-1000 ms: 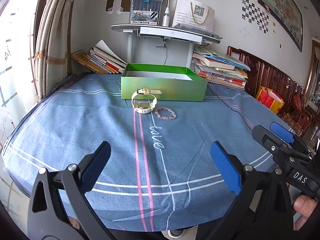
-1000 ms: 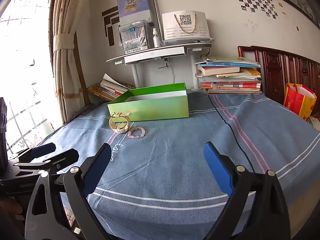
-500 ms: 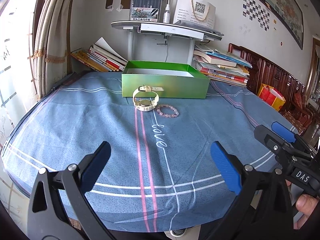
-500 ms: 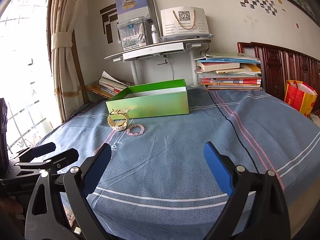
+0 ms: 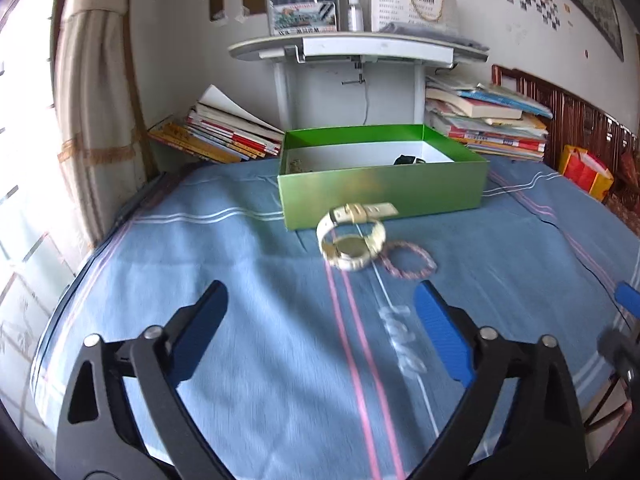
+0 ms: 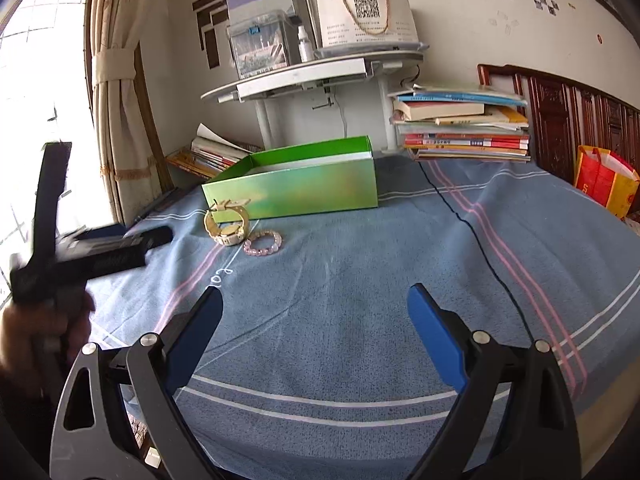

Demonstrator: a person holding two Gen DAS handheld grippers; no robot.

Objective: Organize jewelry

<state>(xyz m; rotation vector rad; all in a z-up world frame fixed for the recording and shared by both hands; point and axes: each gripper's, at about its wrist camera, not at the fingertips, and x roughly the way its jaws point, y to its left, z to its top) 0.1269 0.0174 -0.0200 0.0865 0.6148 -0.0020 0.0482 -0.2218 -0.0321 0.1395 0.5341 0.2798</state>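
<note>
A cream and gold wristwatch stands on the blue cloth just in front of an open green box. A pink bead bracelet lies to its right, touching it. The box holds a dark item and small pieces at its left end. My left gripper is open and empty, short of the watch. My right gripper is open and empty, further back and to the right. The right wrist view shows the watch, the bracelet, the box and the left gripper's body.
The blue cloth covers the whole surface. Behind the box stand a white desk, slanted books at left and a book stack at right. A curtain hangs at left. A black cable crosses the cloth.
My left gripper has moved forward and up toward the watch, so the box's inside now shows. My right gripper has moved slightly forward. Both stay open.
</note>
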